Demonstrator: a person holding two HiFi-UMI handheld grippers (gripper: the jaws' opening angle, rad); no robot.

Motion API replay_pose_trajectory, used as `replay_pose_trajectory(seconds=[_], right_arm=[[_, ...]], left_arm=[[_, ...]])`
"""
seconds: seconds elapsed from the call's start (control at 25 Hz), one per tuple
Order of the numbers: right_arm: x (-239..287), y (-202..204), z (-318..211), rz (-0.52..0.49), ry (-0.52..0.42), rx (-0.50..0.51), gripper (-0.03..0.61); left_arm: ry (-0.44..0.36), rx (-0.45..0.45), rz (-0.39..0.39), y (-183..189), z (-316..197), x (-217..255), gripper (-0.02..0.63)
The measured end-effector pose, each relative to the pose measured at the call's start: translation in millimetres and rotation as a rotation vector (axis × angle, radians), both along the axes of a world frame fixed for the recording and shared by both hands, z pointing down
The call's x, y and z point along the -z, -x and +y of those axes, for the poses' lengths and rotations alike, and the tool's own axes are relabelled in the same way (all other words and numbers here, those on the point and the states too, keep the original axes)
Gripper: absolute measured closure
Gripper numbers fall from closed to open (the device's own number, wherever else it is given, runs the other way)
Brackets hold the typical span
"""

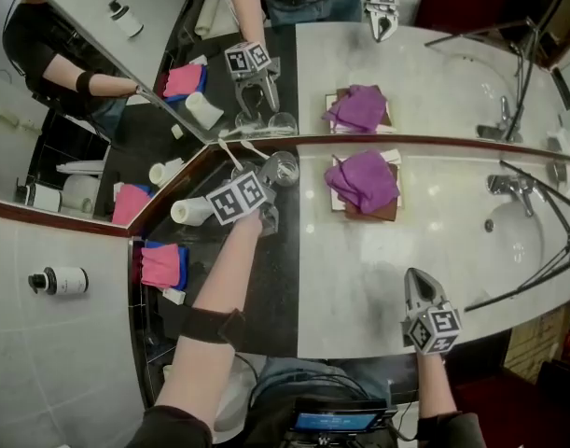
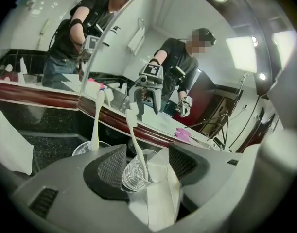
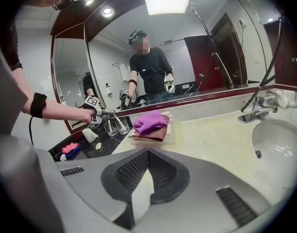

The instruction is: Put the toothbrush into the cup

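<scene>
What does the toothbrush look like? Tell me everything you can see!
The toothbrush is creamy white, long and thin, plastic by its look. It stands in the clear glass cup, bottom end inside, brush head up, leaning a bit left. Only the cup touches it. The left gripper has open jaws either side of the cup and isn't holding it.

Cream-white toothbrush (image 2: 135,140), clear glass cup (image 2: 129,176), purple cloth (image 1: 362,180), brown tray (image 1: 380,212), pink cloth (image 1: 159,265) with blue edge
</scene>
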State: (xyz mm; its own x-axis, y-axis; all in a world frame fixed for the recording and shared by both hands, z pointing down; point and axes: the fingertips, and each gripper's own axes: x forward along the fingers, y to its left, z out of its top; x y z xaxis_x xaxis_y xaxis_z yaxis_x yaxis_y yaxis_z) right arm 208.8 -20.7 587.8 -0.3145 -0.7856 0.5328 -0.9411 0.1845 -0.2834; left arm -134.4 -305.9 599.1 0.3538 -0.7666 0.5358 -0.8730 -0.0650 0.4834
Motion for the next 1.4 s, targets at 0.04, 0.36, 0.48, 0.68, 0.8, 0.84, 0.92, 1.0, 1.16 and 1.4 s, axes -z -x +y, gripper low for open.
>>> replay_pose_trajectory(seconds=[0.04, 0.36, 0.48, 0.68, 0.8, 0.84, 0.92, 1.0, 1.16, 1.4], right_arm=[[-1.7, -1.6, 1.4, -0.001, 0.001, -0.004, 0.561], [-9.4, -12.0, 6.4, -0.01, 0.018, -0.033, 0.56], [-10.1, -15.3, 8.4, -0.011, 0.022, -0.039, 0.56], [-12.7, -21.9, 12.7, -0.012, 0.033, -0.047, 0.561], [-12.5, -25.8, 12.4, -0.008, 0.029, -0.05, 0.56], [-12.6, -27.2, 12.5, -0.006, 0.028, -0.052, 0.56], [-12.5, -28.5, 13.3, -0.005, 0.028, -0.055, 0.561], [-12.7, -28.7, 14.2, -0.007, 0.028, -0.056, 0.56], [-13.5, -27.1, 14.4, -0.019, 0.02, -0.057, 0.561], [-5.1, -21.1, 10.5, -0.038, -0.009, -0.043, 0.56]], left_arm=[[0.006, 0.005, 0.001, 0.5, -3.8, -3.0, 0.337], [0.04, 0.02, -0.026, -0.6, -26.6, -17.3, 0.374], [0.062, 0.01, -0.058, -2.7, -31.1, -18.6, 0.41], [0.087, 0.025, -0.084, -2.9, -34.3, -22.2, 0.474], [0.101, 0.054, -0.086, 1.3, -35.6, -23.6, 0.565], [0.103, 0.062, -0.076, 2.0, -35.8, -23.6, 0.57], [0.101, 0.077, -0.05, 2.7, -35.9, -22.4, 0.58], [0.091, 0.087, -0.035, 4.0, -35.7, -19.1, 0.59], [0.049, 0.085, -0.05, 3.7, -33.5, -6.9, 0.6], [-0.023, 0.107, -0.043, 1.0, -21.3, 25.4, 0.601]])
